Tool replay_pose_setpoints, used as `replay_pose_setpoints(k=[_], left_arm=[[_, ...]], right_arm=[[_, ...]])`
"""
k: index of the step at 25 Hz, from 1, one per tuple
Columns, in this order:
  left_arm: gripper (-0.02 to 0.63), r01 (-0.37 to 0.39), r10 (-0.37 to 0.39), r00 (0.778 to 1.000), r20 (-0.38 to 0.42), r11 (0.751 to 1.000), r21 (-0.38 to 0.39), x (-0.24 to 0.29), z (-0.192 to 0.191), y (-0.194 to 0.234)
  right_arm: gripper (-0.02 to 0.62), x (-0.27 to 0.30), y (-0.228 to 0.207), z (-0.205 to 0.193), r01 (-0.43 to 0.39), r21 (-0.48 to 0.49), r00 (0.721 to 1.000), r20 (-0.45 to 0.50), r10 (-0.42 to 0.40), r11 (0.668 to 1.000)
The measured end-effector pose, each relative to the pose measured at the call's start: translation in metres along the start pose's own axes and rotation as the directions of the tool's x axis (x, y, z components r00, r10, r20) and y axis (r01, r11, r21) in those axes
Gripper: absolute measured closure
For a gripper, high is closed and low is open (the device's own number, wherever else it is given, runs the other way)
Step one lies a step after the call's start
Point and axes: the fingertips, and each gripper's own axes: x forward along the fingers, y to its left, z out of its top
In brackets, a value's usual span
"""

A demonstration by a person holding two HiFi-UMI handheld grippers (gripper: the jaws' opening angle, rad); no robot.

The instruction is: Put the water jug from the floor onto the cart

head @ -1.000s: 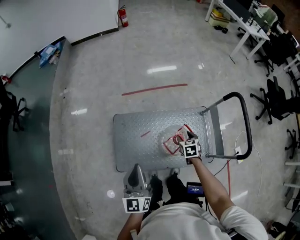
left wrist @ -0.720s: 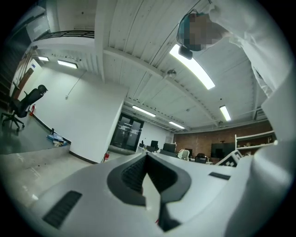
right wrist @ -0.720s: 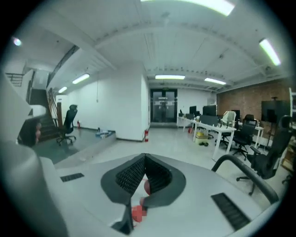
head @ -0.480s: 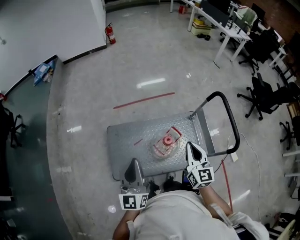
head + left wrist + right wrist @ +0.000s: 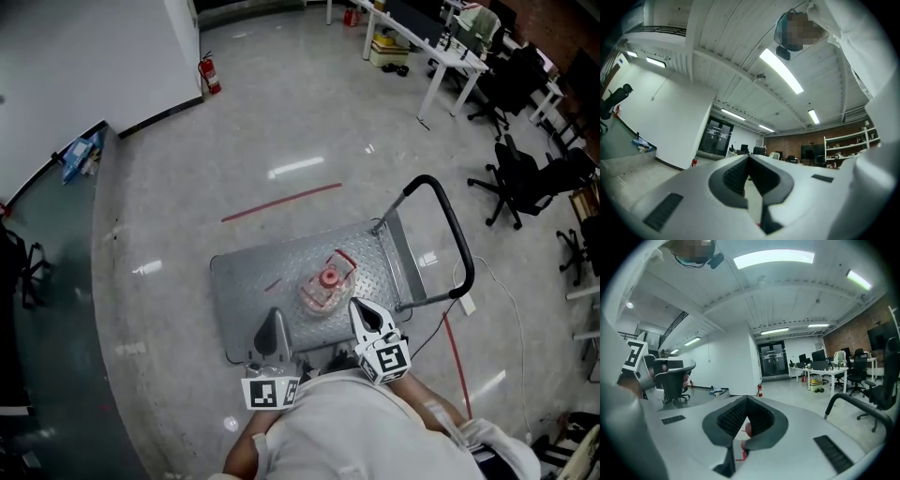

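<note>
Right gripper (image 5: 364, 311) now off upright water jug (image 5: 322, 287), cap up

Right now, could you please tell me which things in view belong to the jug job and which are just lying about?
Part of the job: water jug, standing on the cart; left gripper and right gripper, both shut and empty.
Just lying about: fire extinguisher, office chairs, white desk, red floor tape.
</note>
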Motion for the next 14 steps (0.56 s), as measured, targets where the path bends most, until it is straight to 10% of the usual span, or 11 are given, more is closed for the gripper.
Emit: replay_pose_setpoints(k=[14], left_arm=[[0.603, 0.019, -0.019, 1.0, 0.02, 1.0, 0.0, 0.01, 0.0059, -0.0009]], right_arm=[[0.583, 0.0005, -0.0006, 0.0091, -0.004, -0.013, 1.0, 0.024, 0.004, 1.0]])
